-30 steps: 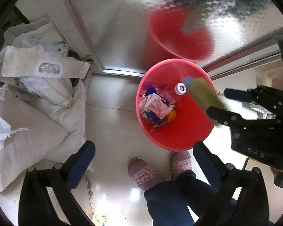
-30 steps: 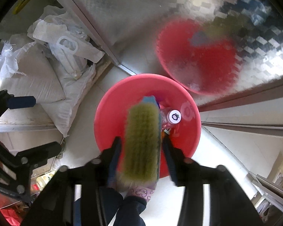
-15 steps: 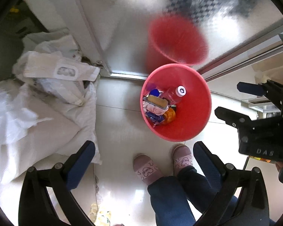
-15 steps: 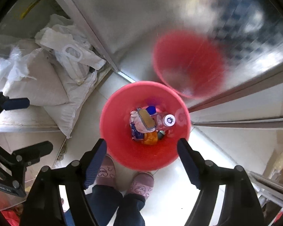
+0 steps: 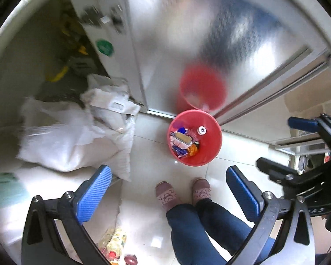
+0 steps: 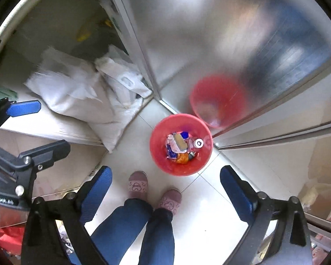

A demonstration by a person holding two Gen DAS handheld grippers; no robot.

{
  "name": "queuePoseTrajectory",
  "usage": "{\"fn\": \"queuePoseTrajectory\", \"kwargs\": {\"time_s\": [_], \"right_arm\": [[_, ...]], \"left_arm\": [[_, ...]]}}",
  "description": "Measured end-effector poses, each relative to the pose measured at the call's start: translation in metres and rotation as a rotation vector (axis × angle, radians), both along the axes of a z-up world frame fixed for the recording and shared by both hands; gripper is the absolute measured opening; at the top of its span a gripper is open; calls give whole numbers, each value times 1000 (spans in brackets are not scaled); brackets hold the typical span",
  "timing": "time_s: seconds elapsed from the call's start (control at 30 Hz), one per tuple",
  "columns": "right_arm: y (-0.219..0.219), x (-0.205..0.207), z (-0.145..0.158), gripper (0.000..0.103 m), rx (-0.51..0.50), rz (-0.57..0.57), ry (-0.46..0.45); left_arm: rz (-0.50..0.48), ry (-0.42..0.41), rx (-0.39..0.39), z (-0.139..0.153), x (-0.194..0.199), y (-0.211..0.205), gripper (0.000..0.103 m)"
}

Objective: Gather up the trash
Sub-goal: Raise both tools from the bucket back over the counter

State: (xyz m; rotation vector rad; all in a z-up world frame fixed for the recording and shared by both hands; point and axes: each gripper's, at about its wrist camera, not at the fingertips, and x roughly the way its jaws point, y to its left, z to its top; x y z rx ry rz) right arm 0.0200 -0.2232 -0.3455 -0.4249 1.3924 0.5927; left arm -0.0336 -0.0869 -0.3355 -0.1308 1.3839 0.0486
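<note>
One round red plastic bin (image 6: 180, 144) stands upright on the pale tiled floor (image 6: 209, 198), its open mouth facing up at both cameras, just beside a shiny patterned metal door (image 6: 209, 33) that mirrors it. In the bin lies a rectangular scrubbing brush with yellowish bristles (image 6: 180, 142), flat on top of the rubbish, its long axis slanting from upper left to lower right in the right wrist view. Beside it are one clear plastic bottle with a white cap (image 6: 198, 143), crumpled white and blue wrappers (image 6: 171, 149) and an orange scrap (image 6: 182, 157); the smaller pieces are too blurred to count.

The right tool (image 6: 165, 190) points straight down with its two blue-padded jaws having just been opening, now spread wide with nothing between them. The left tool (image 5: 168, 190) is likewise wide open and holds nothing.

Two pink slippers (image 6: 153, 193) of the person stand near the bin. White sacks (image 6: 77, 92) are heaped to the left.
</note>
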Motion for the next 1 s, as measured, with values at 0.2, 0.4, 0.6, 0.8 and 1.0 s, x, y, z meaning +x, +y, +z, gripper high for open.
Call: {"fn": "queuePoseTrajectory", "kwargs": {"time_s": [0.2, 0.4, 0.6, 0.8, 1.0], "right_arm": [[-7, -10, 86, 102, 18, 16, -103], [-6, -15, 154, 102, 74, 95, -186], [0, -10, 209, 102, 90, 163, -287], [3, -1, 250, 102, 140, 209, -396], [12, 13, 270, 102, 141, 246, -535]], "left_arm": [[32, -70, 7, 77, -10, -3, 103], [70, -150, 77, 142, -15, -8, 103], [103, -211, 160, 191, -4, -8, 103], [123, -293, 160, 229, 14, 5, 103], [135, -319, 190, 248, 42, 29, 103]]}}
